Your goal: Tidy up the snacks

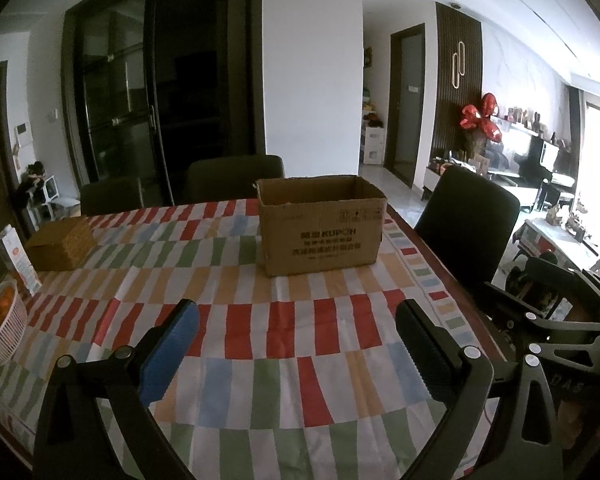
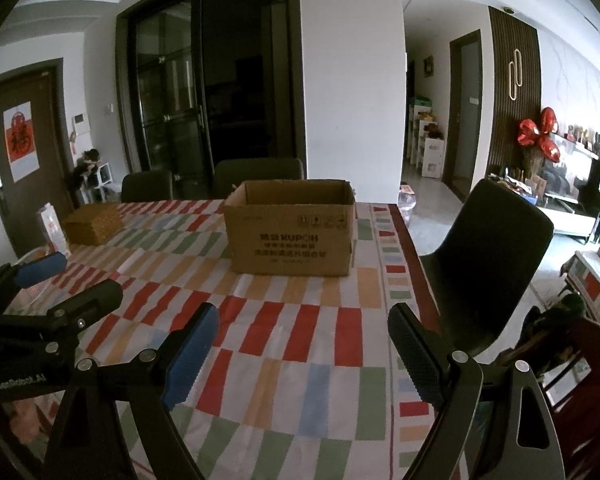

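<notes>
An open cardboard box [image 1: 322, 226] stands on the checkered tablecloth [image 1: 260, 344] toward the far right of the table; it also shows in the right wrist view [image 2: 292, 228]. Its inside is hidden. My left gripper [image 1: 298, 320] is open and empty, held over the cloth well short of the box. My right gripper [image 2: 302, 326] is open and empty, also short of the box, near the table's right side. The left gripper [image 2: 68, 276] shows at the left of the right wrist view. No loose snacks show on the cloth.
A woven brown box [image 1: 62, 246] sits at the far left. A white basket of oranges [image 1: 0, 324] and a white carton [image 1: 18, 260] stand at the left edge. Dark chairs [image 2: 488, 276] stand on the right and far sides.
</notes>
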Demonstrator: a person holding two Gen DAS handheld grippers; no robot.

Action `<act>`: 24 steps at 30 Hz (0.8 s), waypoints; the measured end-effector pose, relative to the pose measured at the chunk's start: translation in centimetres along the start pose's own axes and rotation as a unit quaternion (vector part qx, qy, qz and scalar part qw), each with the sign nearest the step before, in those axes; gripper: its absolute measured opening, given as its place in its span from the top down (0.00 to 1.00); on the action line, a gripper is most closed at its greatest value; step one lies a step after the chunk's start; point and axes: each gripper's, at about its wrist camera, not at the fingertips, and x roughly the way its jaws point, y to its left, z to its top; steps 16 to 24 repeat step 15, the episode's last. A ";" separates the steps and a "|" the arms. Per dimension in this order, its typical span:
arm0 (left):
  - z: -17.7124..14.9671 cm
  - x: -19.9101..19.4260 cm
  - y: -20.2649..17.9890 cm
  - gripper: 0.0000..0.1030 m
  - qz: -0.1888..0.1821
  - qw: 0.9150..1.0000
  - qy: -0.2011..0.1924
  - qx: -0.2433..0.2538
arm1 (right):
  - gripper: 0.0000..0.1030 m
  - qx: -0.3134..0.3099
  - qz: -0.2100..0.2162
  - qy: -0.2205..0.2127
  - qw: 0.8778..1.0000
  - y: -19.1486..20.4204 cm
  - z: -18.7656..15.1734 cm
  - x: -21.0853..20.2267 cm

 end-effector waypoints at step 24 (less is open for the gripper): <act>-0.1 0.0 0.3 0.03 0.003 1.000 0.005 -0.005 | 0.15 0.001 -0.004 0.009 1.000 -0.3 0.1 0.2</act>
